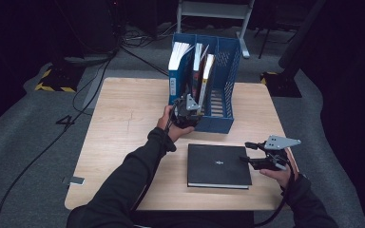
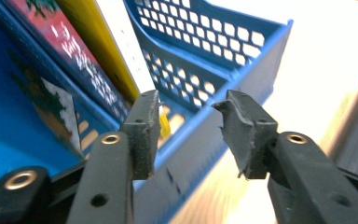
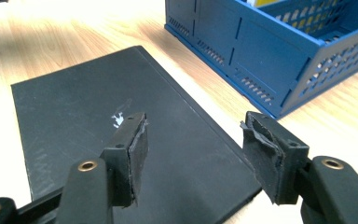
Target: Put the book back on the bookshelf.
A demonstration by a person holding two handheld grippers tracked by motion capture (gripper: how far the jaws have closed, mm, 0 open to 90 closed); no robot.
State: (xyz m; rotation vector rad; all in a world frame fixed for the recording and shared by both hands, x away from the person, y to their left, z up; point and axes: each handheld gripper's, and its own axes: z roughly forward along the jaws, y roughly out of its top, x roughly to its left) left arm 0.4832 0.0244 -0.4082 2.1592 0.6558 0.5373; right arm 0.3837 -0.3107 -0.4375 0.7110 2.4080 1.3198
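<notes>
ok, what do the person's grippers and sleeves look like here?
Both grippers have black bodies. The left gripper and right gripper each have two black jaws with brass-coloured rivets and worn dark pads. A grey three-cornered plate tops the right one. Black cables trail back. Long dark sleeves.

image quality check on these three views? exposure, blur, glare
High view: dim, surroundings near black, only the table lit, sharp enough. Left gripper view: tabletop blown out to white at right, the blue file rack and books soft, the left tool in focus. Right gripper view: glare on the wood at top left, the black book evenly lit, far rack slightly soft.
</notes>
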